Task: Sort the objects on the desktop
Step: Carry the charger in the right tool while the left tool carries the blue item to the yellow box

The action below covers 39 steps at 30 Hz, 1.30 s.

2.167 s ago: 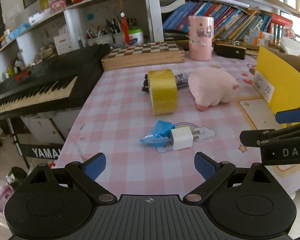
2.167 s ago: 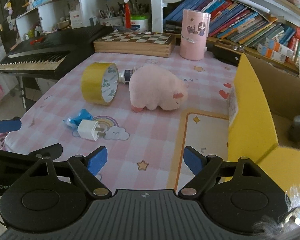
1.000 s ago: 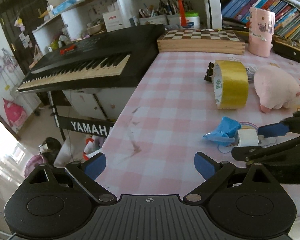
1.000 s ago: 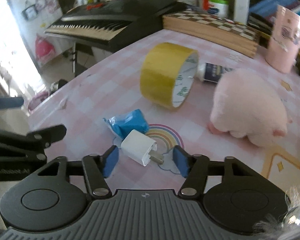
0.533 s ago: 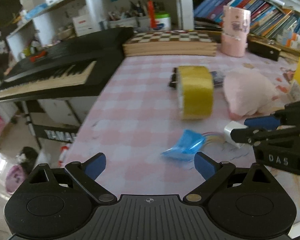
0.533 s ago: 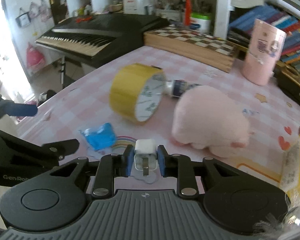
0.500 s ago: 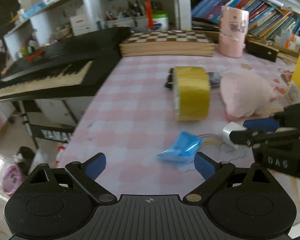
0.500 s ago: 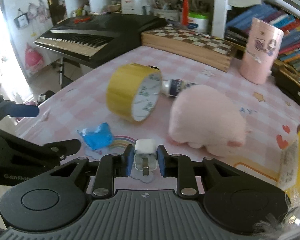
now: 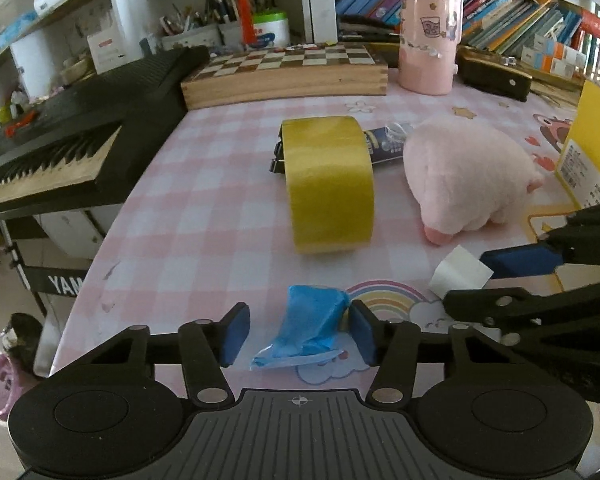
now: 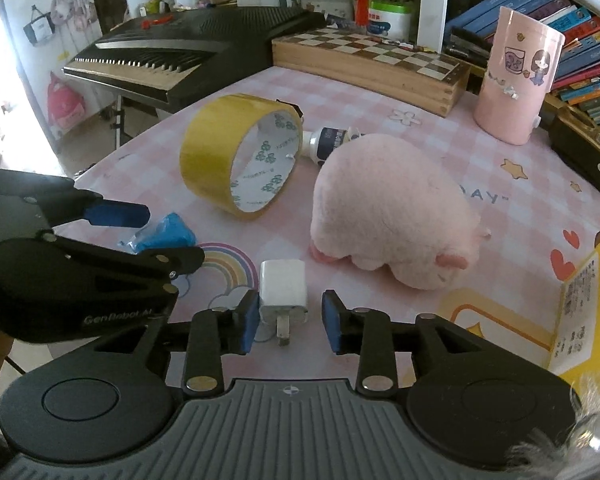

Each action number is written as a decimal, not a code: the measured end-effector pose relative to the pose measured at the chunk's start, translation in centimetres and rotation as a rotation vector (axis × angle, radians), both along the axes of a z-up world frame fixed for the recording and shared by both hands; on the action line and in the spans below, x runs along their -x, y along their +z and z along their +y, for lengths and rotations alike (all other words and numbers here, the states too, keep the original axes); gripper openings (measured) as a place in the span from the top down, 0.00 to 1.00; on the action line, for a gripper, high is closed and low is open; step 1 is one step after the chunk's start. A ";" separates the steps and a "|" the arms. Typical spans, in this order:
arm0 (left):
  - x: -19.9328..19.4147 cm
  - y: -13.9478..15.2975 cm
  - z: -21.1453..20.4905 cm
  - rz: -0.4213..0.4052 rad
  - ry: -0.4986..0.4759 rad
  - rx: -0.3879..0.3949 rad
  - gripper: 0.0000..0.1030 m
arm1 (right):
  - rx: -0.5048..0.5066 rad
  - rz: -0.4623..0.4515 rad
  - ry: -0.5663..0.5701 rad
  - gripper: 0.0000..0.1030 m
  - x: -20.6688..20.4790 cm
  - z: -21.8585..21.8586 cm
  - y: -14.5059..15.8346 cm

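Small dark-labelled bottle half hidden behind yellow tape roll; yellow cardboard box cut by frame edge.

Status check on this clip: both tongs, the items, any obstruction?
Left tongs closing around blue wrapper, not yet pinched. Right tongs opening, white charger touching one pad, gap at the other. Yellow tape roll and pink plush beyond, clear.

Lay on the pink checked surface: yellow tape roll left of pink plush pig, crumpled blue wrapper in front.
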State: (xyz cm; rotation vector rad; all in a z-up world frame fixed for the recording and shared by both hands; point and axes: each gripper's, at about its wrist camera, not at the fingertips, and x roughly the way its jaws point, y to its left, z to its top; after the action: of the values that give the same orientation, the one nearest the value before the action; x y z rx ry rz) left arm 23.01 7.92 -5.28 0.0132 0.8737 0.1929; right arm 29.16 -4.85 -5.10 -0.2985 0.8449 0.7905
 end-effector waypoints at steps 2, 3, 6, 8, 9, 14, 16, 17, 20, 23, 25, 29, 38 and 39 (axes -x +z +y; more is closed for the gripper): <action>0.1 0.0 0.1 -0.003 -0.001 0.030 0.61 | 0.003 0.005 0.005 0.68 -0.3 0.2 -0.3; 0.1 0.0 0.2 -0.002 0.000 0.040 0.63 | 0.003 0.008 0.007 0.68 -0.4 0.3 -0.4; 0.2 0.2 0.0 0.010 -0.008 0.046 0.70 | 0.001 -0.005 0.020 0.67 -0.4 0.6 -0.5; 0.3 0.3 -0.1 0.015 -0.016 0.047 0.71 | 0.007 -0.015 0.026 0.76 -0.4 0.7 -0.5; 0.4 0.3 -0.1 0.017 -0.016 0.048 0.71 | 0.006 -0.017 0.031 0.77 -0.4 0.7 -0.5; 0.9 1.3 0.2 -0.014 -0.001 0.076 0.72 | -0.014 -0.019 -0.007 0.77 -0.3 -0.1 0.2; 1.3 2.1 0.2 -0.042 -0.002 0.081 0.72 | -0.027 -0.025 -0.028 0.77 -0.2 -0.5 0.7; 1.5 2.5 0.2 -0.056 -0.003 0.082 0.72 | -0.034 -0.029 -0.041 0.77 -0.2 -0.8 1.1; 2.1 3.8 0.2 -0.096 -0.016 0.090 0.72 | -0.052 -0.030 -0.076 0.77 0.1 -1.4 2.0; 2.9 4.9 0.2 -0.130 -0.038 0.093 0.72 | -0.072 -0.046 -0.107 0.77 0.9 -2.0 3.1; 3.3 5.2 0.1 -0.144 -0.054 0.086 0.72 | -0.082 -0.054 -0.126 0.77 1.6 -2.4 3.7; 4.4 5.3 0.0 -0.146 -0.078 0.095 0.72 | -0.078 -0.070 -0.151 0.77 3.4 -2.7 4.1; 7.4 5.8 -0.5 -0.166 -0.159 0.118 0.72 | -0.074 -0.045 -0.220 0.77 7.3 -3.5 4.2; 7.7 5.7 -0.5 -0.166 -0.168 0.120 0.72 | -0.073 -0.040 -0.232 0.77 7.8 -3.6 4.2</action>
State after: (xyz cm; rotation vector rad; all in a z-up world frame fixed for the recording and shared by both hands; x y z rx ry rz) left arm 15.31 7.40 0.46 -0.0408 0.7132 -0.0162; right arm 21.38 -8.46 -0.94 -0.1469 0.7950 0.5952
